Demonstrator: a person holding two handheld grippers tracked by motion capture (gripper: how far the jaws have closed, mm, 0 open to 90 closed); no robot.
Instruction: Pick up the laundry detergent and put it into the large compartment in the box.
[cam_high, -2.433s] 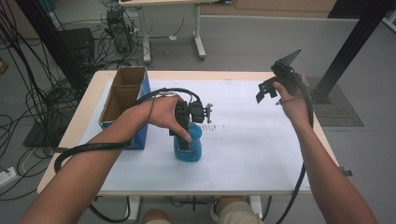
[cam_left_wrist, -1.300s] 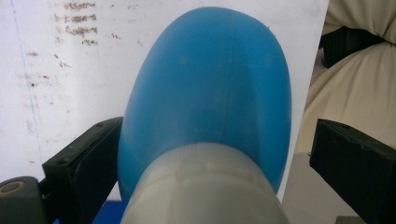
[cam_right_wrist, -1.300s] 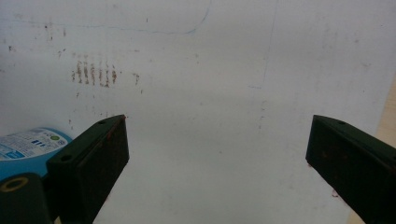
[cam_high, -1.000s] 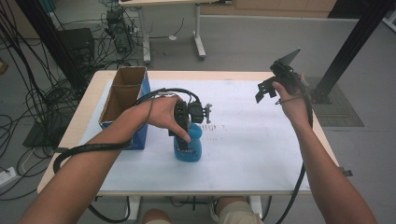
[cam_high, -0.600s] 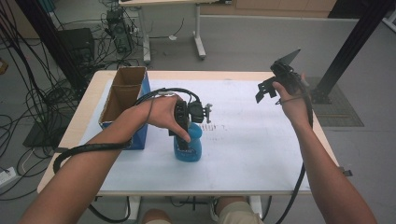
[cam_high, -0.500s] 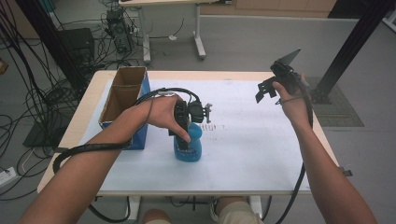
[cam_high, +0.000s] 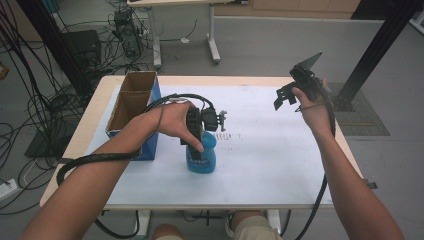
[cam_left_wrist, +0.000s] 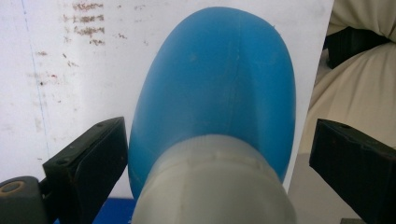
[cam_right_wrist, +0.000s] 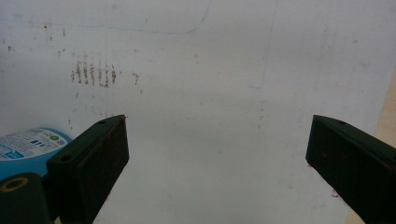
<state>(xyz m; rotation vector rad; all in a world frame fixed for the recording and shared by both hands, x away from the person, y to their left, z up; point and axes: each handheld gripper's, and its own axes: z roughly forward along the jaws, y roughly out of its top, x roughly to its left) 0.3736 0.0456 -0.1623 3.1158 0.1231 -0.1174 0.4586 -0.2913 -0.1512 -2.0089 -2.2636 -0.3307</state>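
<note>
Nothing moved | left tongs (cam_left_wrist: 212, 154) wide astride blue bottle (cam_left_wrist: 219, 93) | right tongs (cam_right_wrist: 215, 154) wide

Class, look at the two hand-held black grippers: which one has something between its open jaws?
The left gripper: the blue plastic bottle with its white neck stands between its jaws. The right gripper, raised, frames bare white table cover.

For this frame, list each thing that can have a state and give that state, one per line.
blue bottle: upright on the white sheet, pale cap on, between the open jaws of the left gripper.
left gripper: open, jaws on either side of the bottle, clear of it.
right gripper: open, holding nothing, held above the table.
cardboard box: open at the top, standing at the table's left side.
</note>
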